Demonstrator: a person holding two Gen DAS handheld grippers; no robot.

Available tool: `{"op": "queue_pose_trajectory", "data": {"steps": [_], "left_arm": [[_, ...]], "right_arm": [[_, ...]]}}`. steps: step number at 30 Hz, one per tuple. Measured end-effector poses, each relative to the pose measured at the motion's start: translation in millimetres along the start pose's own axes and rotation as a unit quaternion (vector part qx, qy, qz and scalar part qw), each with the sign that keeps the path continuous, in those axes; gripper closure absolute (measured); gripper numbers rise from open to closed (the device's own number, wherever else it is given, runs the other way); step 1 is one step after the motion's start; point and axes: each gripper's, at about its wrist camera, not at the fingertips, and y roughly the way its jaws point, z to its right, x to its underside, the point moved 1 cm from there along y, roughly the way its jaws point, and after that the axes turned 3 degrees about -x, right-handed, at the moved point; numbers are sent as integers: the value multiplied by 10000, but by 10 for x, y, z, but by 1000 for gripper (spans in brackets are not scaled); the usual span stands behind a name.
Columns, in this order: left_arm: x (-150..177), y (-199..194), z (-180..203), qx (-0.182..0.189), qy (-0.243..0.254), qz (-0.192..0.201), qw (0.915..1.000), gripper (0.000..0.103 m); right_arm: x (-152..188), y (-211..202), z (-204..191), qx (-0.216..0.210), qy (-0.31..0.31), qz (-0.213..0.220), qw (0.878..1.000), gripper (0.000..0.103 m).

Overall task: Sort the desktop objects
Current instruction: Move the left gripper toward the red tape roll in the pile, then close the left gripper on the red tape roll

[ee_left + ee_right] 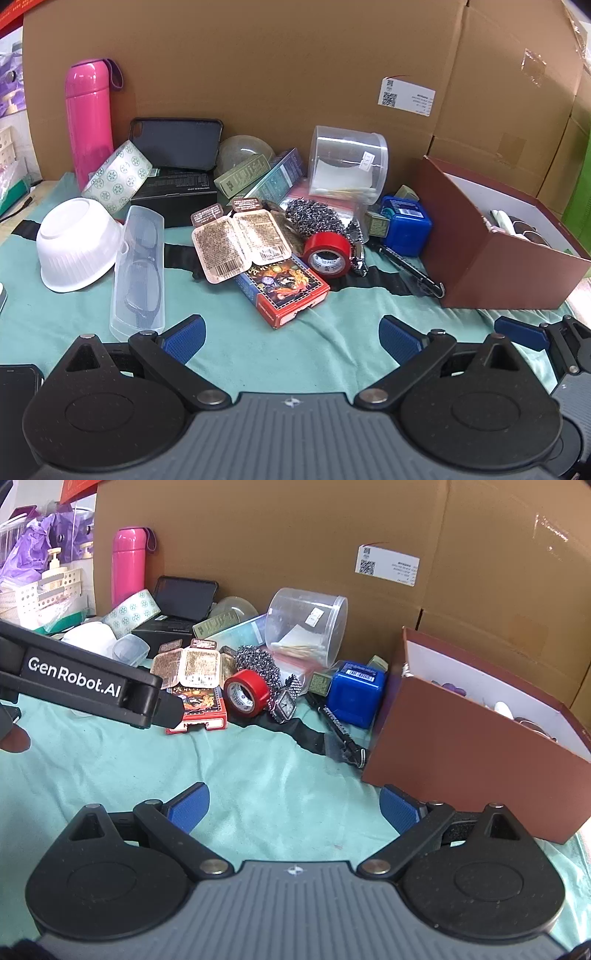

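Both hand-held grippers hovered low over a pale green cloth (229,354) with their blue-padded jaws spread wide and nothing between them: the left gripper (291,334) at the bottom centre of its own view, the right gripper (293,806) likewise in its view. A heap of desktop objects lay mid-frame: a red roll of tape (327,254), a red box of playing cards (282,290), a silver steel scouring ball (314,218), a blue plastic cube (406,225), a clear glasses case (138,273) and an upturned white plastic bowl (75,243). A tall pink flask (88,118) stood upper left. A brown open cardboard box (491,266) sat at the right edge, near the heap.
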Motion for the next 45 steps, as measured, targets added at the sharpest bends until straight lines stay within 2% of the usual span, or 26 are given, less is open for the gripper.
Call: {"op": "queue_pose_trajectory", "data": {"steps": [8, 12, 17, 24, 28, 33, 38, 42, 45], "left_arm": [[-15, 186, -101, 29, -121, -152, 9998, 1], [-60, 220, -220, 278, -401, -82, 9988, 1], [-141, 274, -371, 218, -550, 11, 9982, 5], [-233, 368, -511, 323, -694, 32, 9971, 11], [-289, 421, -493, 440, -674, 31, 9967, 14], [-392, 440, -404, 881, -601, 97, 9943, 17], [-482, 551, -262, 1211, -525, 35, 9912, 20], [-496, 731, -206, 1220, -423, -158, 9915, 44], [-467, 835, -236, 1193, -446, -286, 9914, 58]], "right_arm": [[-12, 183, -13, -160, 20, -95, 9998, 7], [-63, 233, -26, -313, -21, 0, 9995, 7], [-200, 303, -25, -515, 56, 237, 9984, 7], [-371, 440, -109, -763, 5, 463, 9960, 9], [-459, 535, -122, -754, -1, 521, 9958, 18], [-520, 668, -127, -545, -269, 544, 9967, 29], [-549, 821, -82, -428, -268, 433, 9978, 46], [-554, 877, -66, -374, -232, 439, 9981, 50], [-557, 901, -56, -389, -224, 453, 9980, 54]]}}
